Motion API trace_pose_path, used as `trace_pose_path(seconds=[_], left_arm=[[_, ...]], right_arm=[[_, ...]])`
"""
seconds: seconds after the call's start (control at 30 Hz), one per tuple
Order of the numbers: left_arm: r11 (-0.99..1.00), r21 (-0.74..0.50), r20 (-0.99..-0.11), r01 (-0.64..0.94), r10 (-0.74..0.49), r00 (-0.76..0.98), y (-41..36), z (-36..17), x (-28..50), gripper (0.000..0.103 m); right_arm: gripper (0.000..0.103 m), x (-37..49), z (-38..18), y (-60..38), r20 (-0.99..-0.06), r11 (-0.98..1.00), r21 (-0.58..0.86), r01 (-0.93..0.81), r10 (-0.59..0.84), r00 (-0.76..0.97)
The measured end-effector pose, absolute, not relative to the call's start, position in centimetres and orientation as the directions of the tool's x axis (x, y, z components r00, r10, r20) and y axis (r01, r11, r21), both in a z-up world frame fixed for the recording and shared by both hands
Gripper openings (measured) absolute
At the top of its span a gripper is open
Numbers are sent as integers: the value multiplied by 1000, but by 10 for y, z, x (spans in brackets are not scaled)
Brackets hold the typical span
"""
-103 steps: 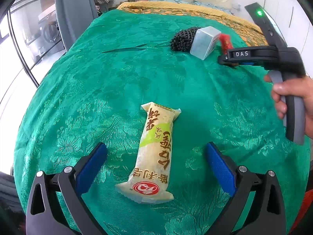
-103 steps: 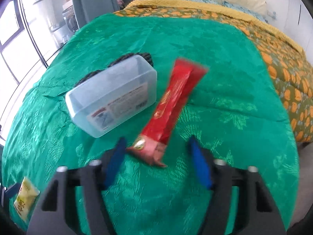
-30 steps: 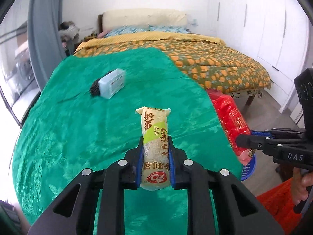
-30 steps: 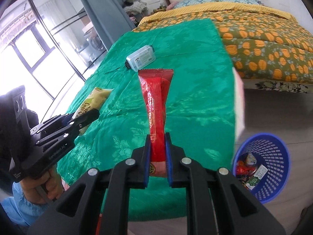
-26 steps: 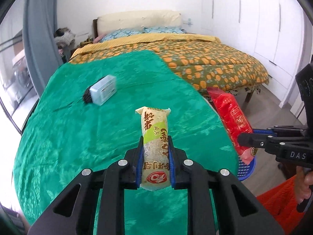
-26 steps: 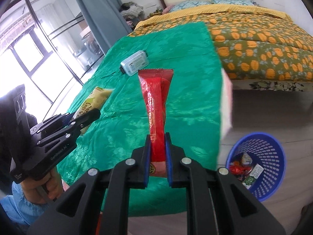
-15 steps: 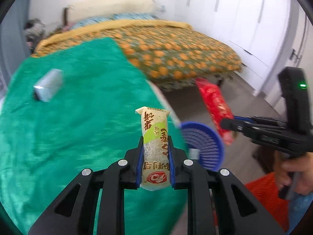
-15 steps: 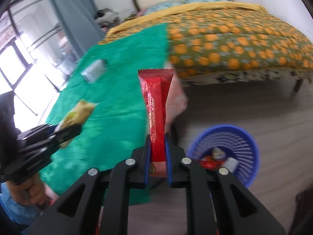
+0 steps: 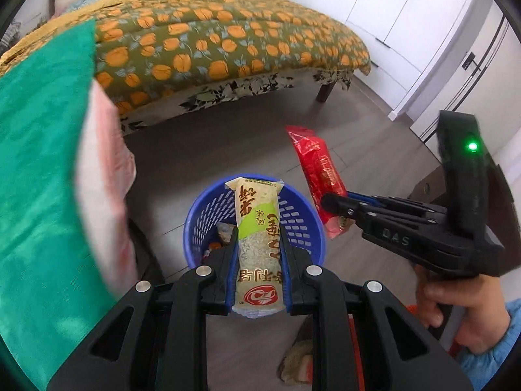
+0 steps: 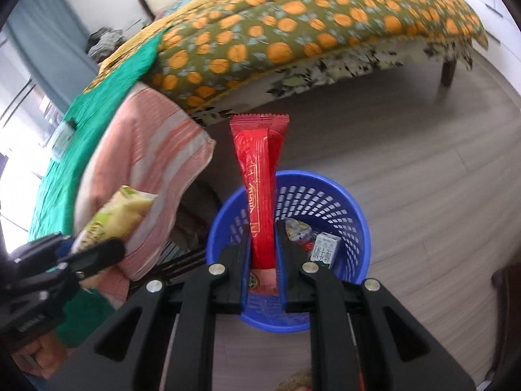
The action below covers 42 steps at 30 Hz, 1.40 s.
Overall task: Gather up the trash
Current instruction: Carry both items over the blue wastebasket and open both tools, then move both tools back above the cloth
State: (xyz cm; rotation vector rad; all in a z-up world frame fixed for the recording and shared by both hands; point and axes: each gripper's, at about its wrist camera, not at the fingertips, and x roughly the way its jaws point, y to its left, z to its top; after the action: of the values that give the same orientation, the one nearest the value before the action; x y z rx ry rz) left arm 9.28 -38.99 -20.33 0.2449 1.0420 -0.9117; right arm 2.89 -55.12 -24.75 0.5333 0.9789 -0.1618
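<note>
My left gripper (image 9: 259, 260) is shut on a beige and green snack packet (image 9: 258, 228) and holds it upright over a blue plastic basket (image 9: 302, 228) on the floor. My right gripper (image 10: 263, 254) is shut on a long red wrapper (image 10: 260, 176) above the same basket (image 10: 351, 208). The basket holds several bits of trash (image 10: 322, 244). The right gripper also shows in the left wrist view (image 9: 338, 203), right of the basket, with the red wrapper (image 9: 317, 166) pointing up. The left gripper and its packet (image 10: 114, 215) show at the left of the right wrist view.
A table with a green cloth (image 9: 39, 150) and a pink striped cloth (image 10: 153, 150) under it stands left of the basket. A bed with an orange-patterned cover (image 9: 208, 32) lies behind. Grey wood floor (image 10: 423, 163) surrounds the basket. White cupboard doors (image 9: 407, 26) stand at the right.
Both grippers have swung away from the green table and down over the blue basket, each still holding its wrapper. The basket now sits right under both sets of fingers.
</note>
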Motion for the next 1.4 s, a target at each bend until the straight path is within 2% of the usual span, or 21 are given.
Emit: trace_pose_path(seconds=[0.03,0.07,0.1,0.13,0.17,0.2,0.27,0.33,0.43,0.57,0.67,0.8,0.97,1.2,1.3,1.4], left_arm=[[623,-228,-824,748,-533,193,-395,-208,96,28],[628,-224,-822,745,-533,201,-402,-214,100,35],[625,-236,-818,744,-541,195,-410,-219,104,54],[621,-248,-811,744,-553,190,-413,-220,106,68],[619,-255,-805,743,-561,191,-416,-220,107,70],[620,-256,-802,742,-565,195,-417,-219,107,71],[617,-256,-795,744,-572,202,-414,-212,105,76],[615,-250,-775,748,-590,226,-403,-199,100,85],[616,-235,-752,752,-605,261,-379,-178,92,91],[641,-212,-721,737,-612,325,-320,-152,88,95],[687,-165,-723,707,-572,388,-271,-145,93,96],[788,-83,-747,610,-454,485,-190,-151,114,97],[864,-66,-760,500,-368,535,-108,-153,144,97],[917,43,-779,397,-218,588,-26,-151,190,97],[930,83,-785,359,-161,598,1,-155,210,97],[942,62,-804,329,-148,576,21,-164,228,97]], right_arm=[[14,28,-250,-554,-825,860,356,367,105,555],[19,29,-255,-558,-831,860,350,373,101,548],[34,31,-261,-562,-834,856,348,383,97,543],[42,31,-263,-565,-833,850,357,387,101,545],[55,33,-265,-566,-835,848,355,394,98,541],[59,32,-266,-568,-839,846,343,408,81,538],[59,28,-263,-570,-833,842,347,413,74,548],[64,23,-257,-571,-822,833,356,423,65,566],[74,18,-250,-571,-815,828,339,446,22,578],[85,14,-237,-555,-812,848,263,461,-64,581],[85,12,-223,-533,-786,879,200,434,-121,606],[85,15,-203,-491,-749,917,128,378,-161,643],[85,36,-185,-411,-725,962,124,244,-80,684],[85,90,-163,-295,-731,994,107,2,77,678],[85,123,-154,-253,-745,995,62,-76,97,660],[85,148,-149,-224,-752,993,11,-119,87,653]])
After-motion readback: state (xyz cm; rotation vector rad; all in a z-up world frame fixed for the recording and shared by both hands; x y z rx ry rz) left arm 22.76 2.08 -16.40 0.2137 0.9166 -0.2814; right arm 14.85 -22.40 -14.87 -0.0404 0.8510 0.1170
